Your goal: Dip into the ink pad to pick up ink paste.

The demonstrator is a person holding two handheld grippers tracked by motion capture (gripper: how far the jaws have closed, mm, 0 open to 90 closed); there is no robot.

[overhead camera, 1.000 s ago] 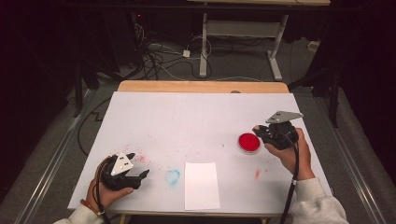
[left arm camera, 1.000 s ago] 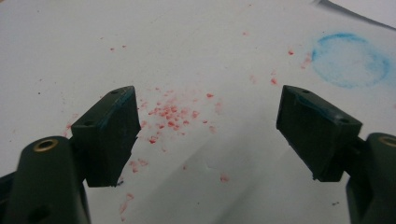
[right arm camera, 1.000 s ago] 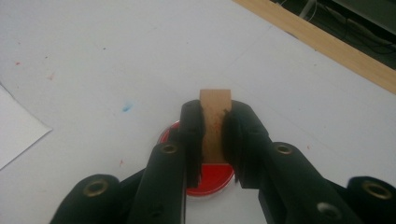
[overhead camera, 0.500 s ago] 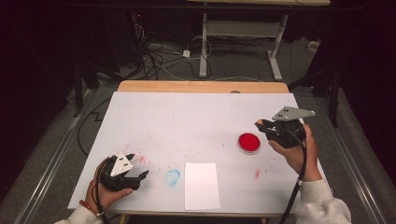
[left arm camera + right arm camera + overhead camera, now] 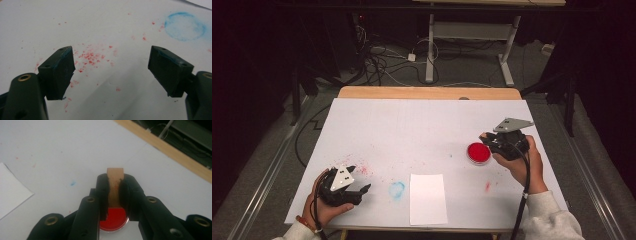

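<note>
Left gripper point(image 5: 362, 190): rests low at the near left of the table point(image 5: 422, 125) in a hand point(image 5: 319, 210), jaws spread wide with nothing between them; its own view looks down between the pads point(image 5: 60, 72) onto bare white surface.
Red specks point(image 5: 92, 57): scattered on the white top just ahead of the left gripper.
Blue ring point(image 5: 397, 189): a smudged stain on the table, just right of the left gripper.
Paper point(image 5: 428, 199): a white sheet lying flat at the near edge, centre, just right of the blue ring.
Ink pad point(image 5: 478, 152): a round red dish right of centre, directly beside and below the right gripper.
Stamp point(image 5: 115, 187): a tan wooden block, upright between the right jaws, above the ink pad.
Right gripper point(image 5: 115, 188): held in a hand point(image 5: 524, 167) at the right side, jaws narrow and clamped on the stamp.
</note>
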